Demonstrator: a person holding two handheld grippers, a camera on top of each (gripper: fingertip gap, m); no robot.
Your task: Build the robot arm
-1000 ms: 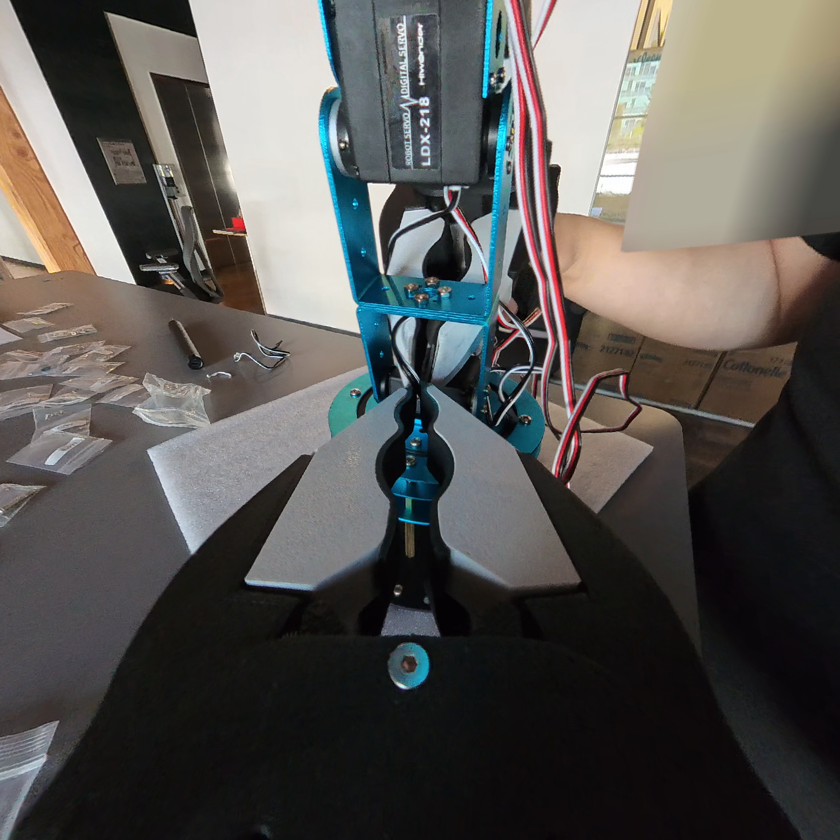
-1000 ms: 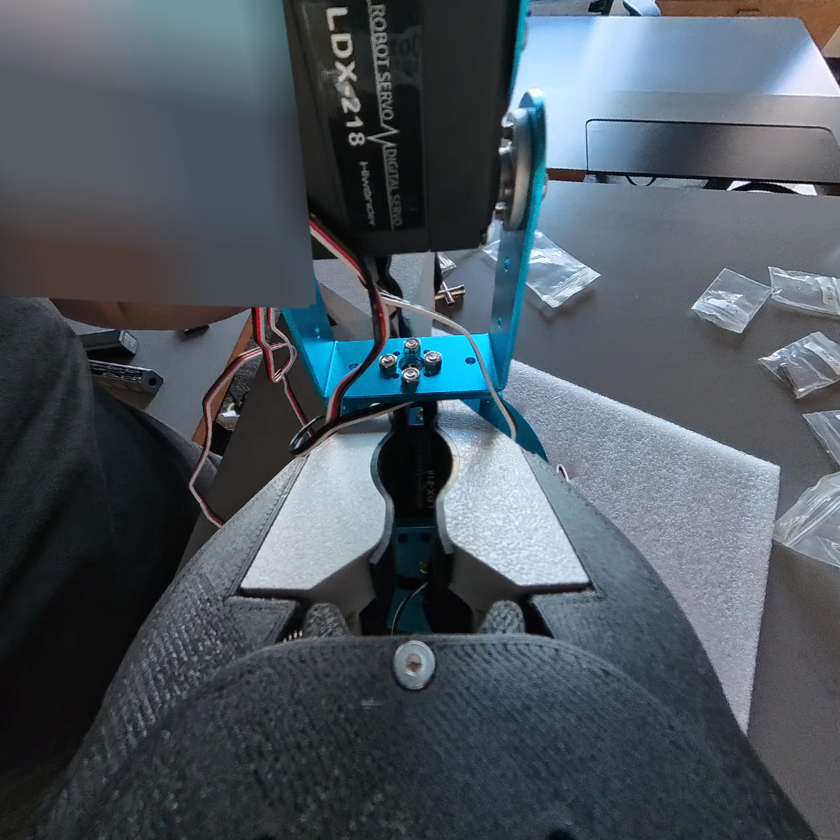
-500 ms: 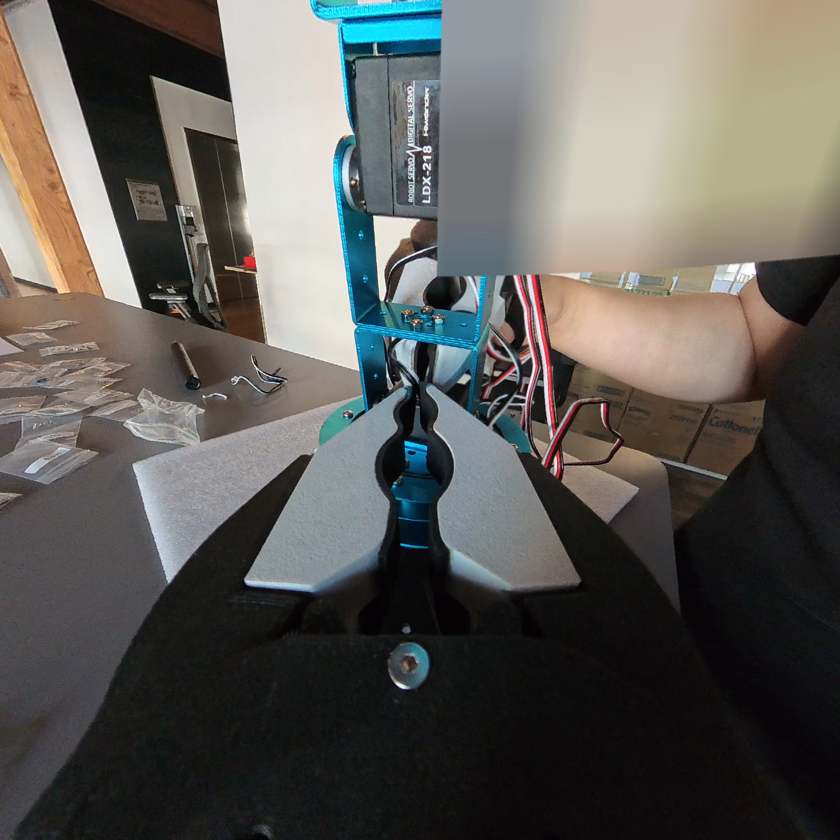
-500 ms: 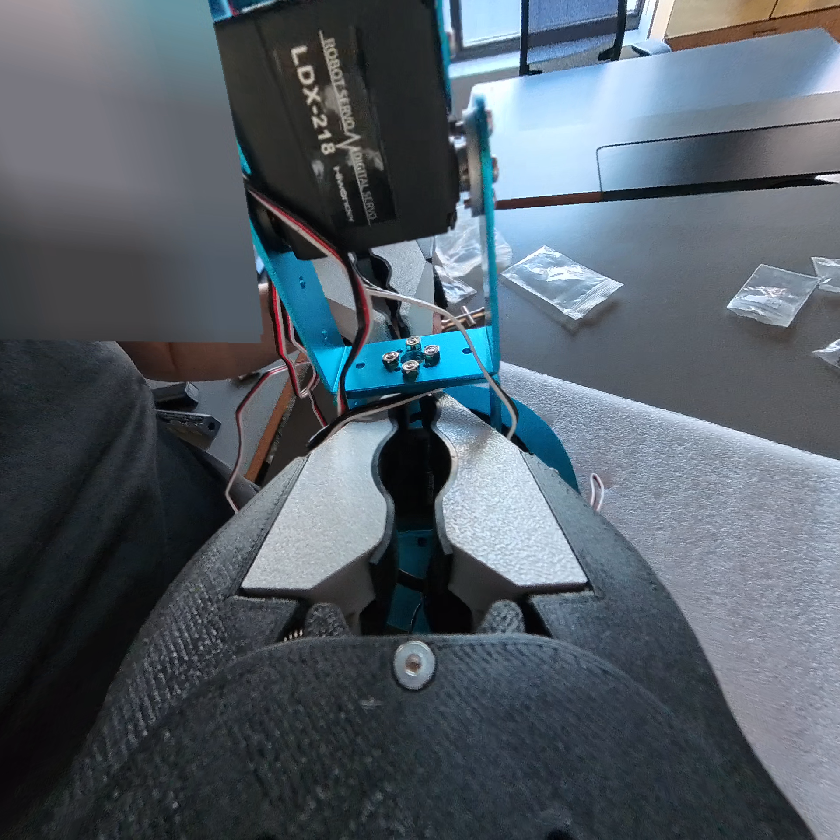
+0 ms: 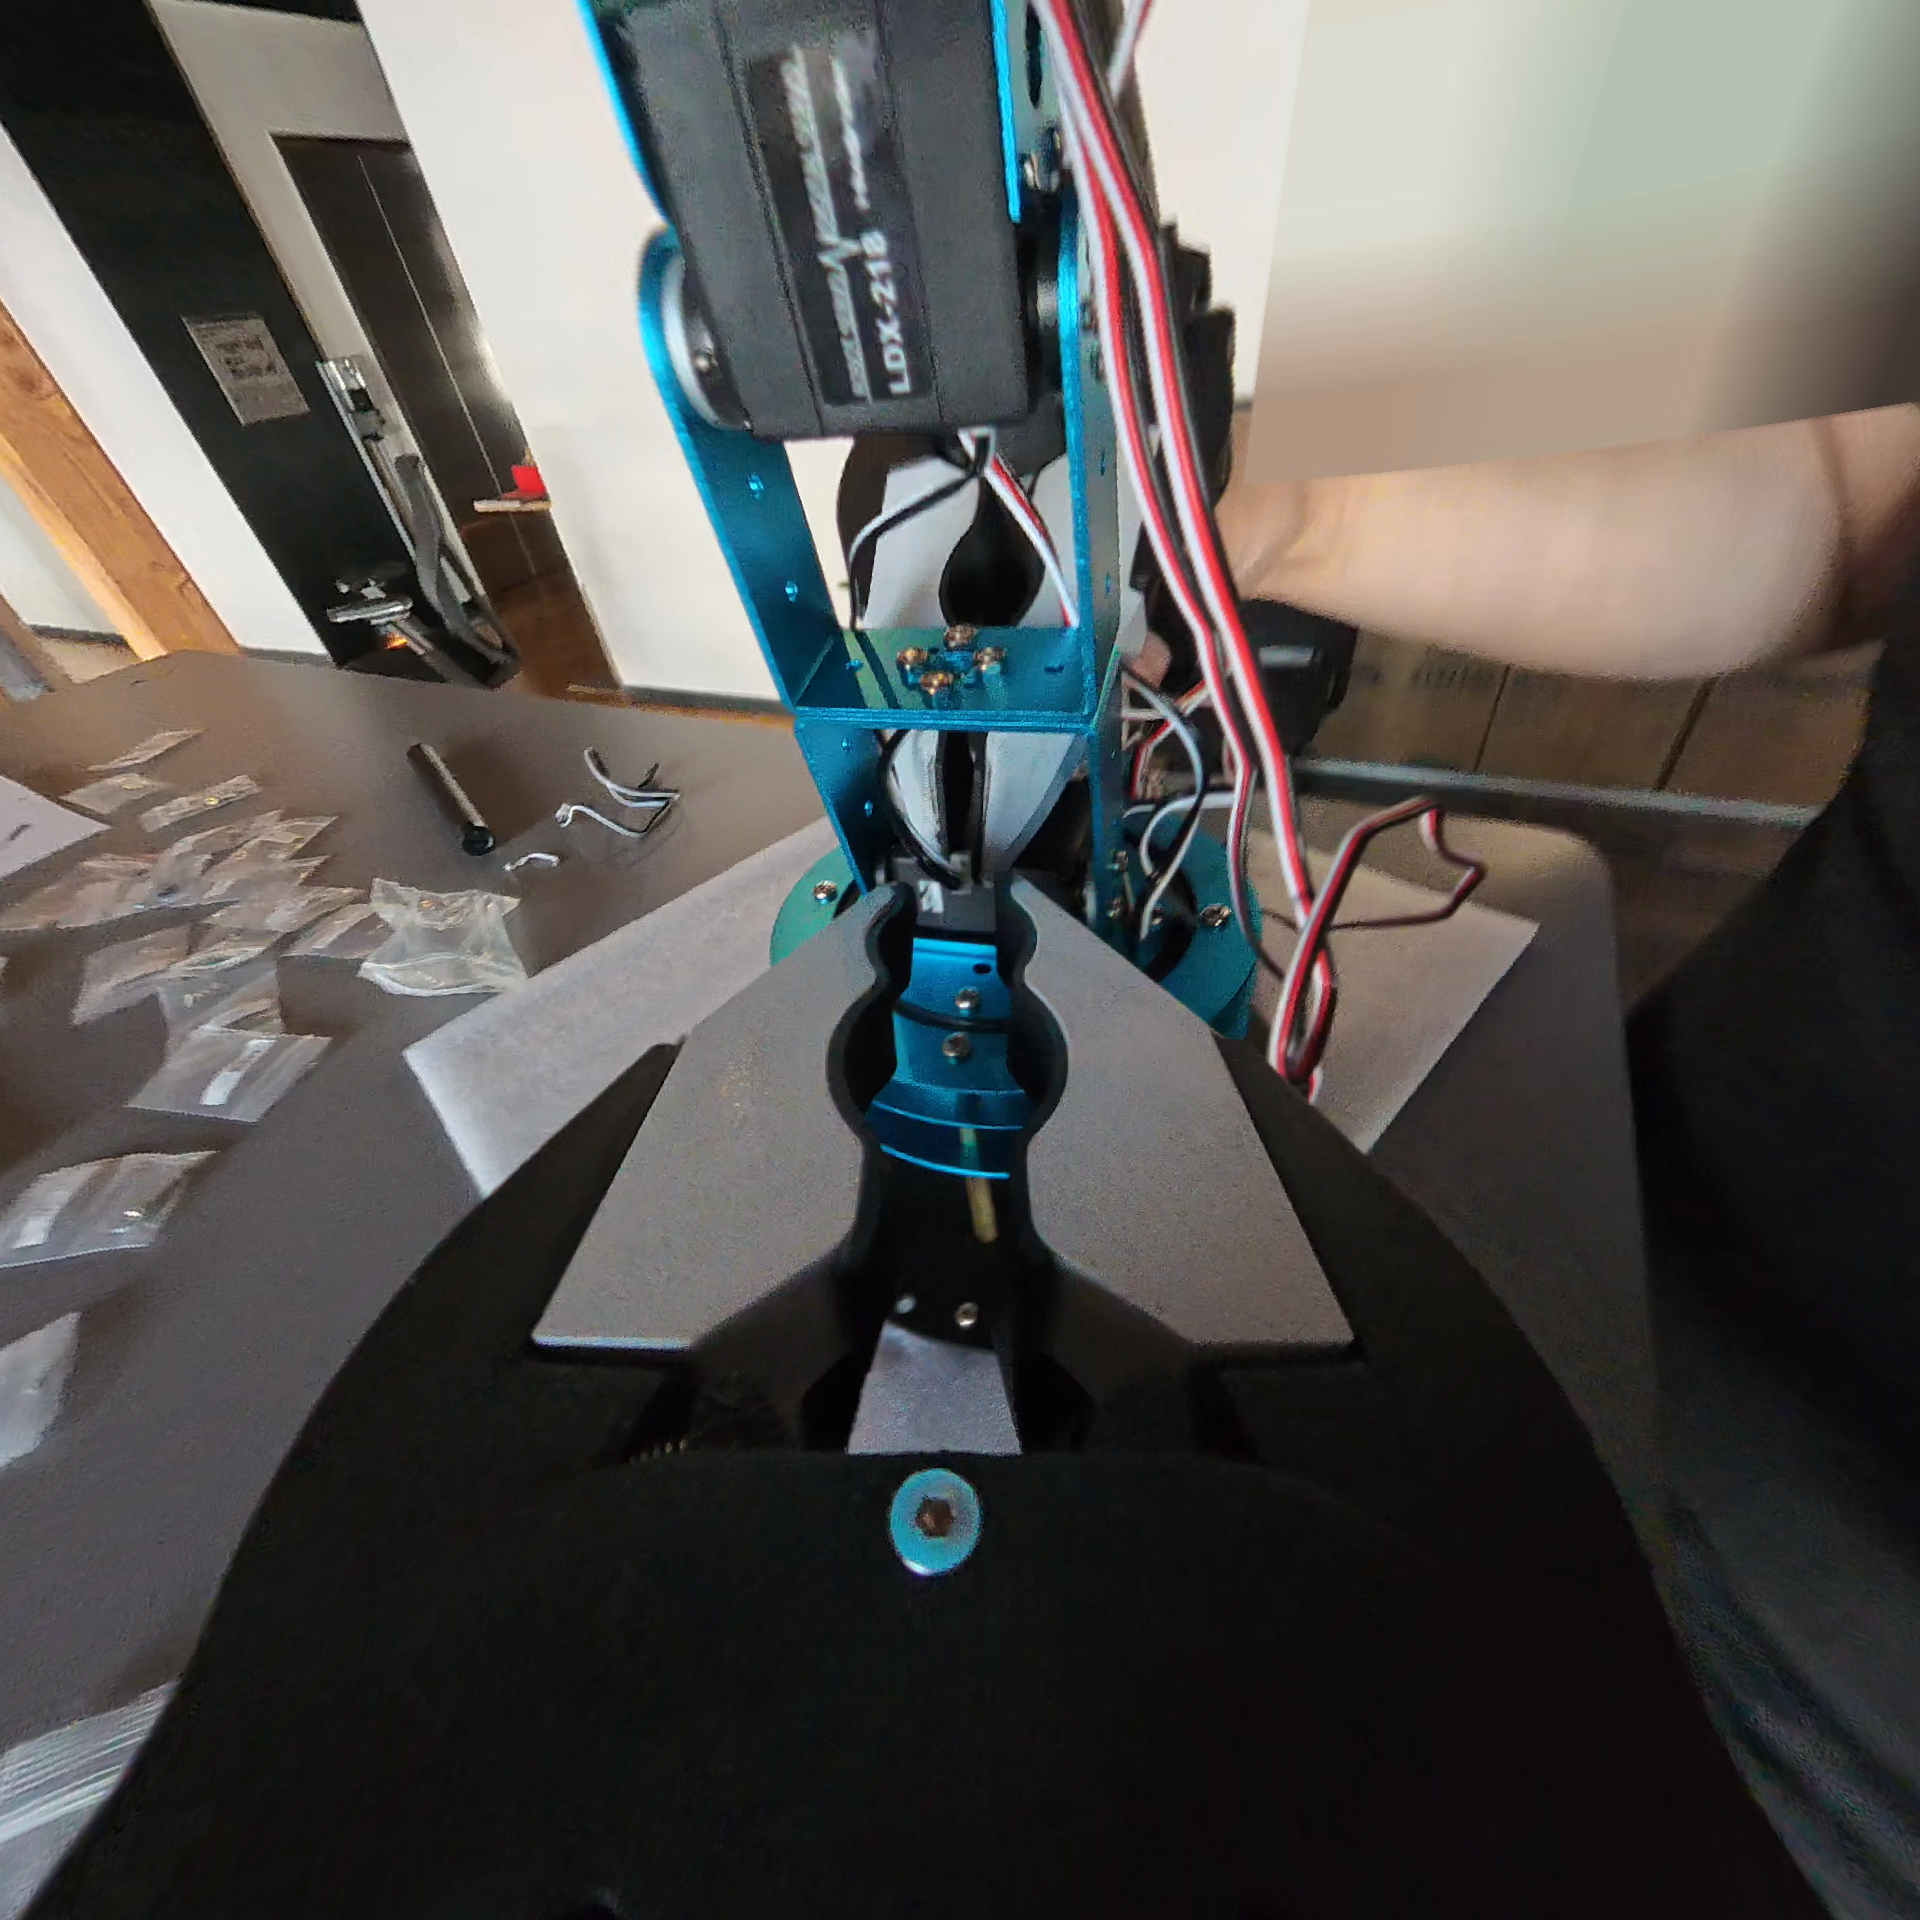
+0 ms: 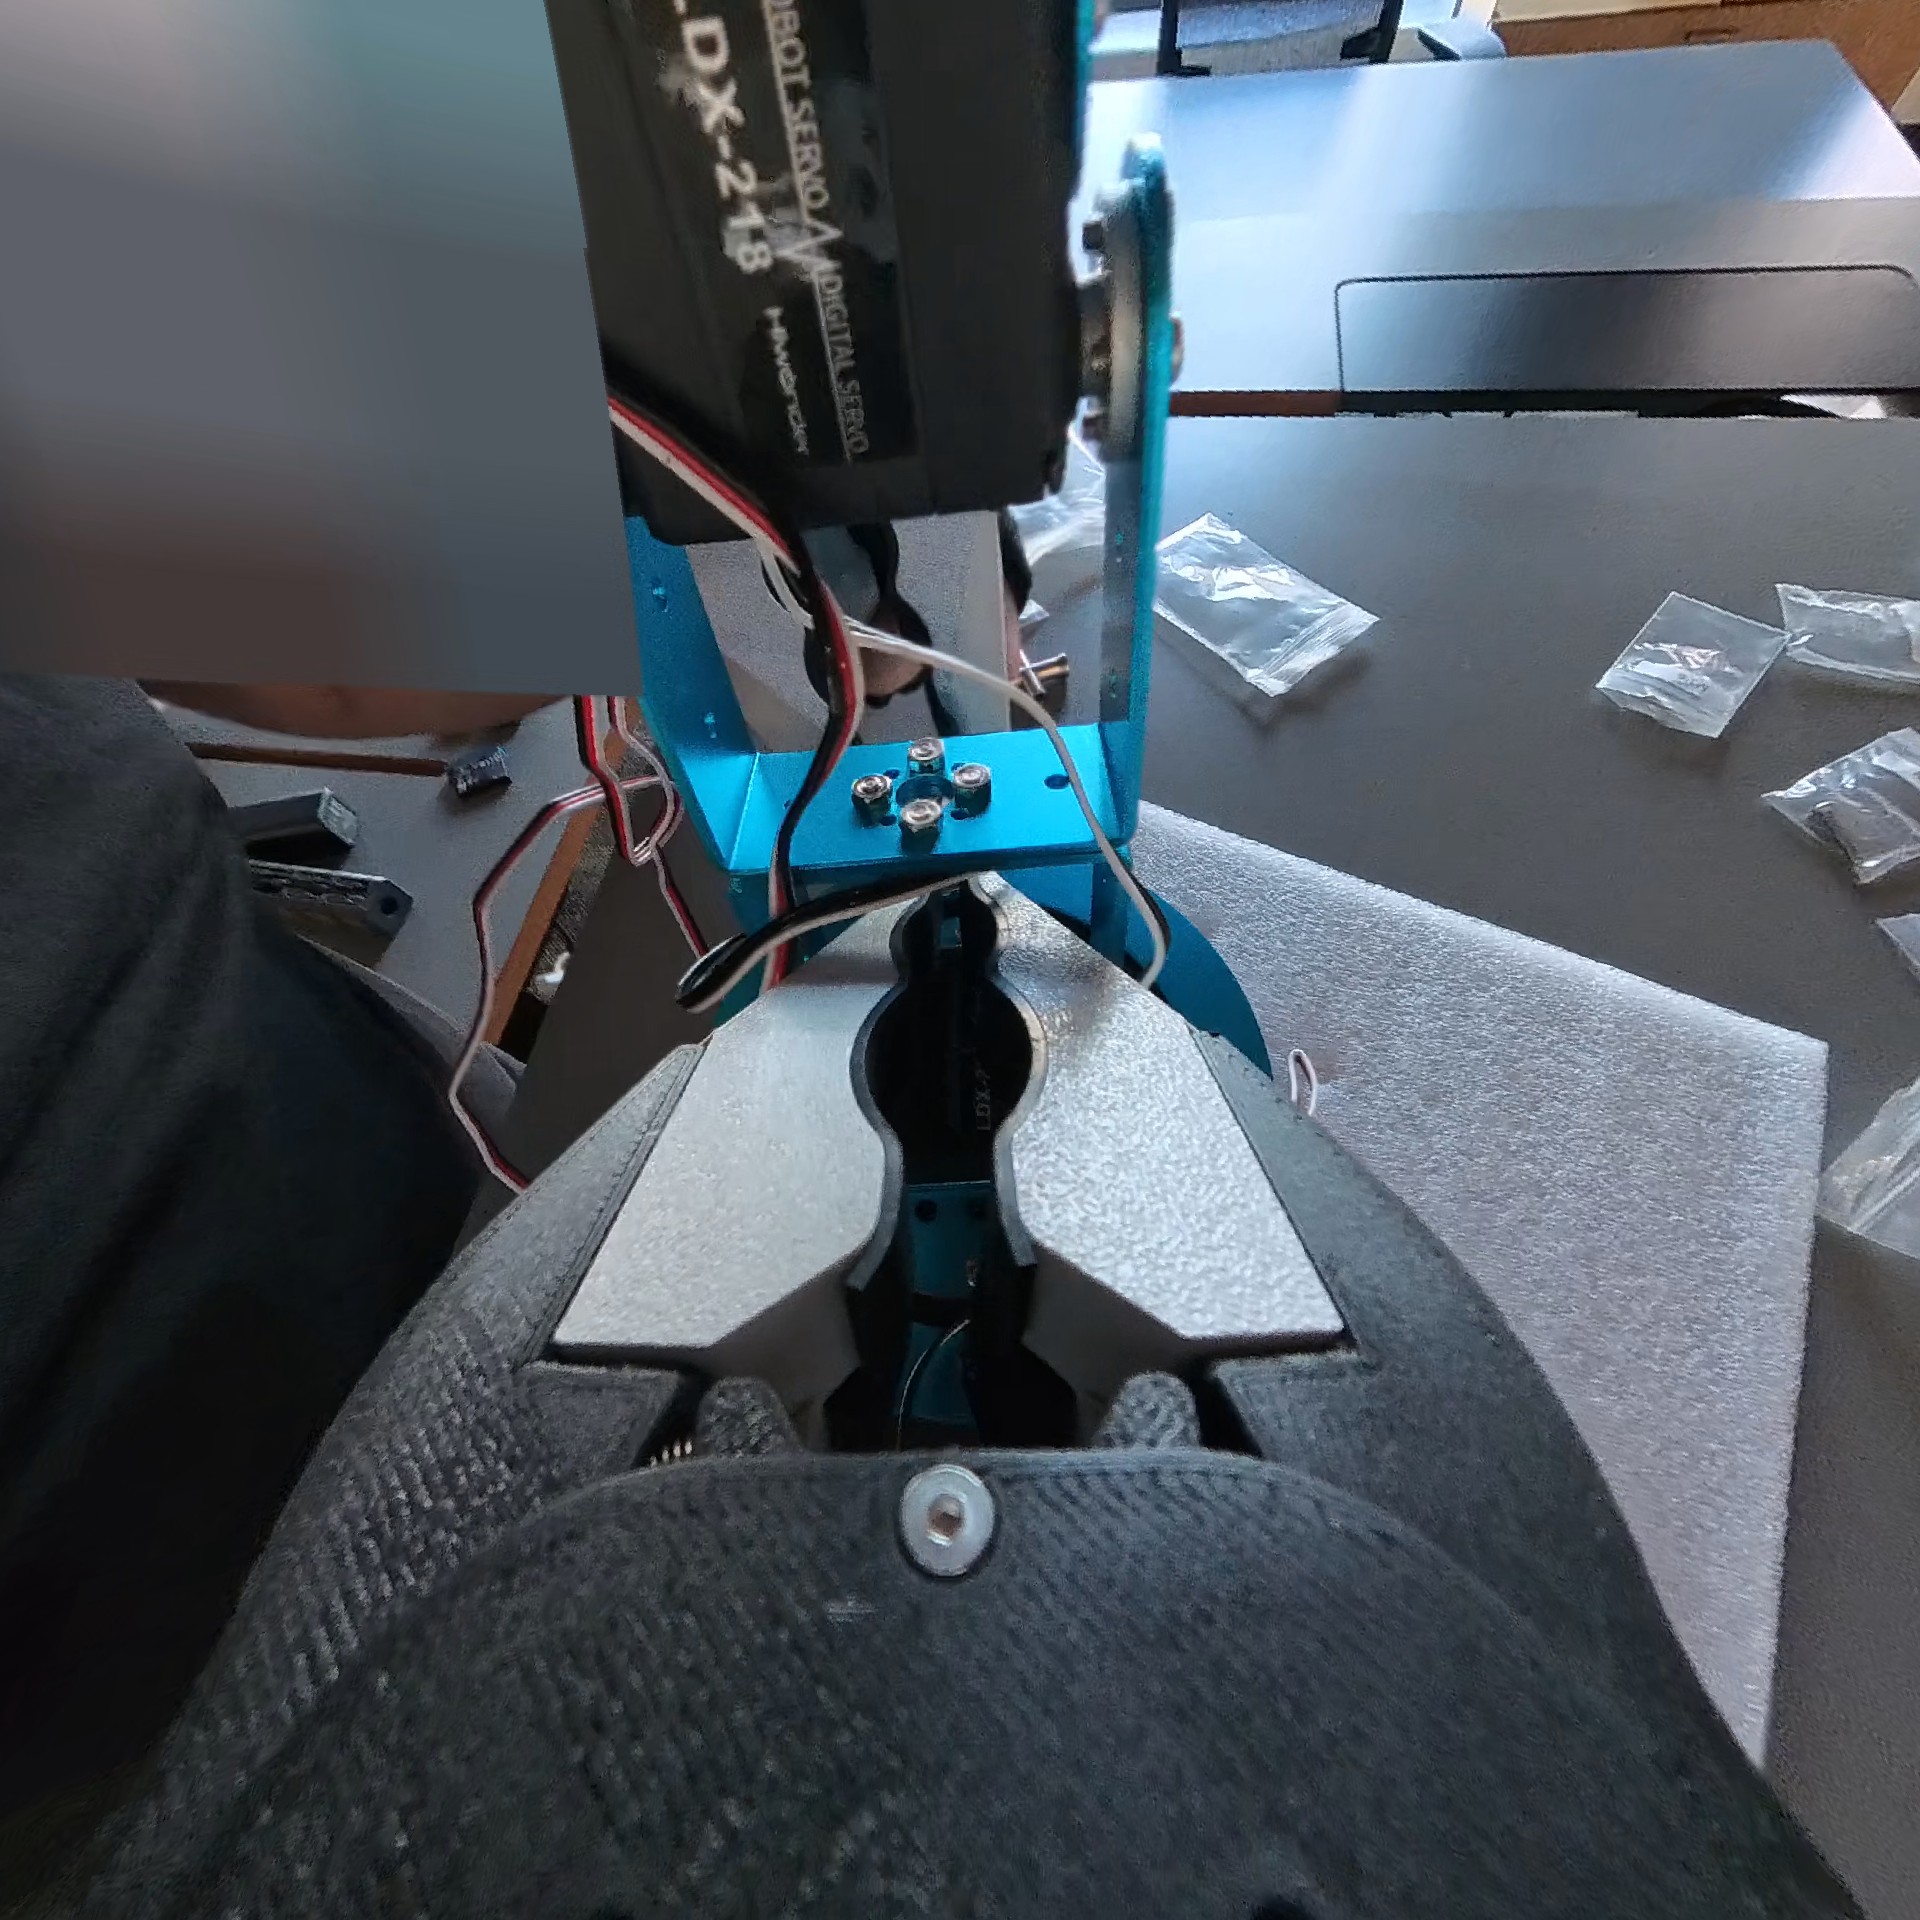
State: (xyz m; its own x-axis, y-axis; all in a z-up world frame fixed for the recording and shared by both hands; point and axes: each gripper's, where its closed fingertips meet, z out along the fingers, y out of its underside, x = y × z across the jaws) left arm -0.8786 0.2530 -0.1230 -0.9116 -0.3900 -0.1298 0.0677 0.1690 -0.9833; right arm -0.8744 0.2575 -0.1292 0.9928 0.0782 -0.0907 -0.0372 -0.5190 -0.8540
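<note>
Dark grey table [image 5: 312, 1195], white foam sheet [image 6: 1507, 1091]: blue metal servo-arm assembly [image 5: 935, 675] upright at centre. Left gripper [image 5: 951, 925] clamped on its blue base; right gripper [image 6: 948, 904] closed on its black lower servo. Clear plastic bags [image 5: 436, 935] far left.

The blue bracket frame [image 5: 940, 696] is viewed closely along each gripper from opposite sides; its base, the foam sheet [image 6: 1507, 1091] and the dark surface [image 6: 1455, 582] are shared.

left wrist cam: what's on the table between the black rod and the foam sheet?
Loose bent wire pieces lie between the black rod and the foam sheet on the dark table, in the left wrist view.
</note>
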